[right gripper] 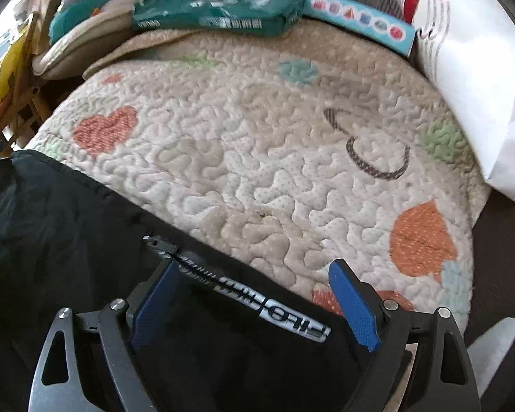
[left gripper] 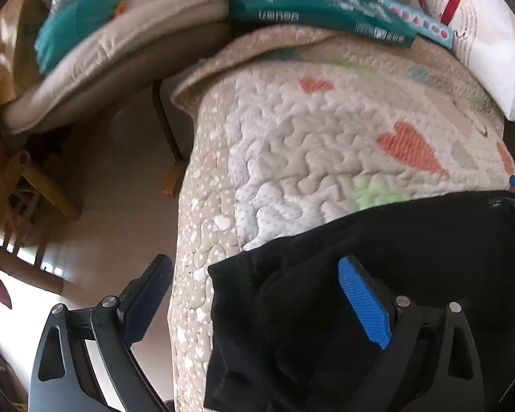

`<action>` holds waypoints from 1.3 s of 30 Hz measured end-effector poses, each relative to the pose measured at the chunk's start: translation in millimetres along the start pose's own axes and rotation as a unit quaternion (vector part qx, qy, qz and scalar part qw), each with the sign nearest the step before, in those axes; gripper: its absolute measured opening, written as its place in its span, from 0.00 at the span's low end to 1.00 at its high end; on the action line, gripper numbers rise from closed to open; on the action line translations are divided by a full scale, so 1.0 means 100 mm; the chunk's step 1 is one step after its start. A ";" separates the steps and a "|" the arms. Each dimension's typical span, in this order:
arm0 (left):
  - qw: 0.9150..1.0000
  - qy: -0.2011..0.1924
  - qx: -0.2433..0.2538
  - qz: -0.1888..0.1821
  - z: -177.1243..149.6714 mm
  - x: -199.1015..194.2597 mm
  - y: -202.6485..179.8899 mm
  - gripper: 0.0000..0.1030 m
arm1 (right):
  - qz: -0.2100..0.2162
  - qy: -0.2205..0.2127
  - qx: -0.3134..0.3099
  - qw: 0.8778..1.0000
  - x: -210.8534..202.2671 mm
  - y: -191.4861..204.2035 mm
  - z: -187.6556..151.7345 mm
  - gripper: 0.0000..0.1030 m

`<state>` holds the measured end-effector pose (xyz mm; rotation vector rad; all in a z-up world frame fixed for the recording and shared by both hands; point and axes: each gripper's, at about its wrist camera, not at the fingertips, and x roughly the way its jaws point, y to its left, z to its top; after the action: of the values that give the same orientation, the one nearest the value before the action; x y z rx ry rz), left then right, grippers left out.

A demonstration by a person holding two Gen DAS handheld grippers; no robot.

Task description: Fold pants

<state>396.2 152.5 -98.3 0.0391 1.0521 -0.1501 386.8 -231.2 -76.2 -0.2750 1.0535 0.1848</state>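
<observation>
The black pants (left gripper: 377, 257) lie on a quilted cream mat (left gripper: 309, 130) with heart prints. In the left wrist view their ribbed cuff end reaches the mat's left edge. My left gripper (left gripper: 254, 274) is open, its blue pads (left gripper: 364, 302) wide apart over that cuff end. In the right wrist view the pants (right gripper: 68, 213) show a white printed stripe (right gripper: 274, 305) along their far edge. My right gripper (right gripper: 254, 274) is open, straddling that striped edge. Neither gripper holds cloth.
A green wipes pack (right gripper: 216, 10) and a light blue box (right gripper: 360, 20) sit at the mat's far edge. A white pillow (right gripper: 480, 86) lies at right. A padded beige seat (left gripper: 103, 68) and a yellow wooden frame (left gripper: 24, 185) stand left, past the mat's drop to the floor.
</observation>
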 end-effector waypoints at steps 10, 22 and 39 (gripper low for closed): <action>0.992 0.031 -0.073 -0.099 -0.11 0.15 0.14 0.75 | -0.002 0.005 0.045 0.999 0.05 -0.44 -0.19 0.86; 0.998 0.016 0.039 -0.053 -0.08 -0.11 -0.22 0.14 | 0.069 0.018 -0.001 0.997 0.06 -0.11 -0.07 0.26; 0.996 -0.047 0.073 0.003 -0.24 -0.83 -0.40 0.14 | 0.095 -0.011 0.025 0.995 -0.69 -0.03 -0.26 0.06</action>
<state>329.2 124.3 -37.1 0.1664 0.9456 -0.2215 333.0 -242.8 -27.5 -0.1276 1.0611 0.3319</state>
